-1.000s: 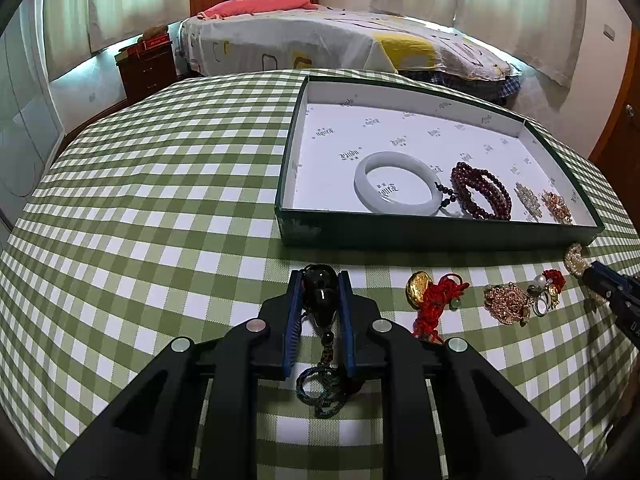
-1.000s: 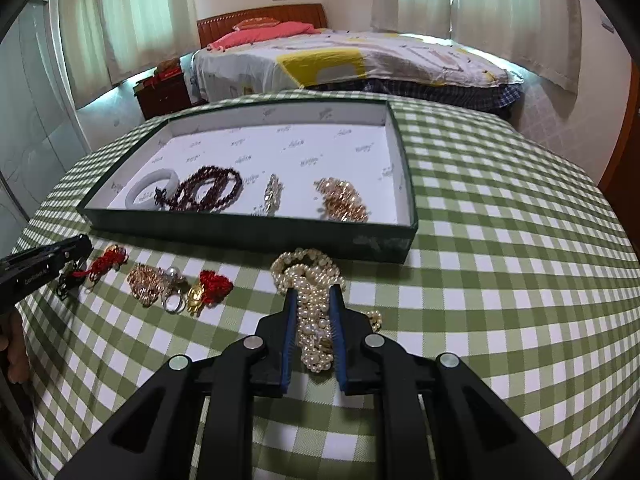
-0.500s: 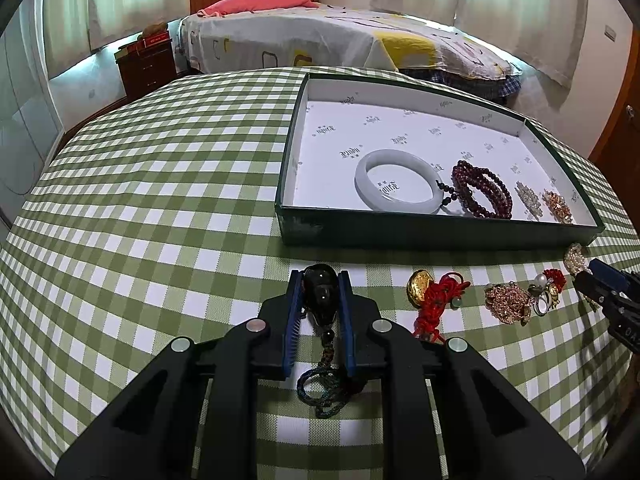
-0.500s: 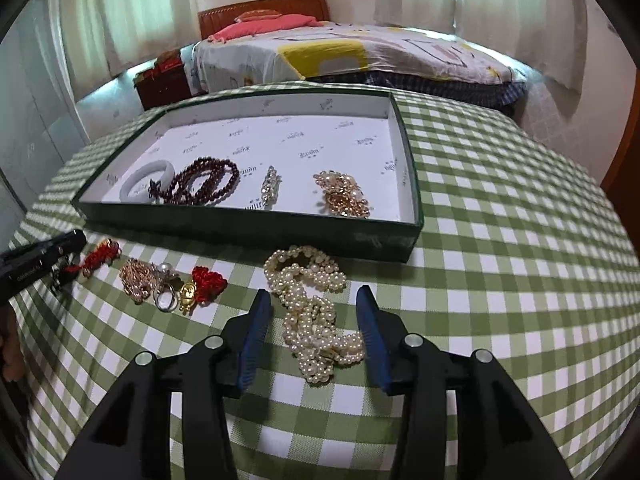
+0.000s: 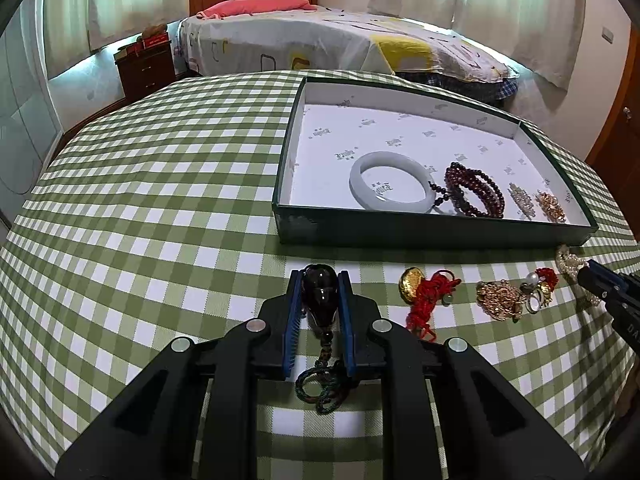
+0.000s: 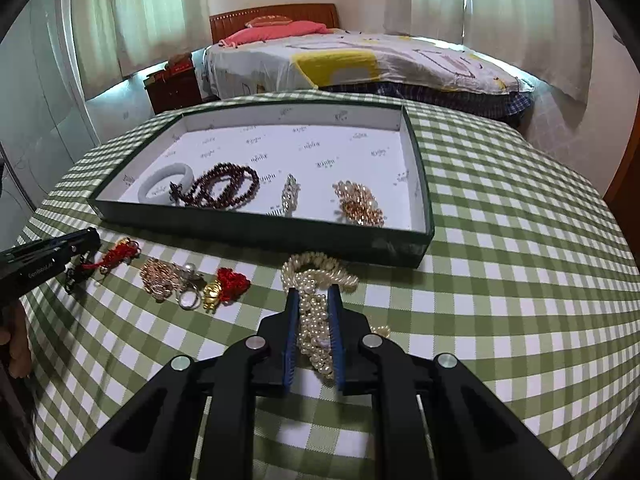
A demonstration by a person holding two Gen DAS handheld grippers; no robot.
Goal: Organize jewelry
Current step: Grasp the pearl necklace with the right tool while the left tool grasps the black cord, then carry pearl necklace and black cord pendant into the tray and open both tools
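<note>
L gripper (image 5: 319, 300): we see its blue pads clamped on a dark glossy pendant (image 5: 319, 294); the pendant's beaded cord (image 5: 323, 376) trails back btwn the fingers and coils in a dark green loop on the cloth
R gripper (image 6: 314, 316): jaws drawn together on the pearl necklace (image 6: 316, 296); pearls bunched btwn the pads, more heaped in front of the tips, just beside the tray's near wall
Tray (image 6: 264, 236): dark green outside, white printed lining; sits on the green-and-white check tablecloth (image 5: 160, 208)
In tray, L to R in the right wrist view: white bangle (image 6: 166, 180); dark red bead bracelet (image 6: 224, 184), touching the bangle; small clear-stone piece (image 6: 290, 196); gold-tone cluster piece (image 6: 360, 204), apart from the rest
On cloth, in front of tray: gold charm w/ red knotted cord (image 5: 424, 292); gold filigree brooch (image 5: 498, 300); ring w/ a pearl (image 6: 188, 296); second small gold charm w/ red tassel (image 6: 224, 288); all in a loose row btwn the two grippers
Person: we see only fingers (image 6: 16, 336) at the left edge of the right wrist view, behind the other tool
Background: bed w/ patterned cover (image 5: 320, 44); curtains; wooden nightstand
</note>
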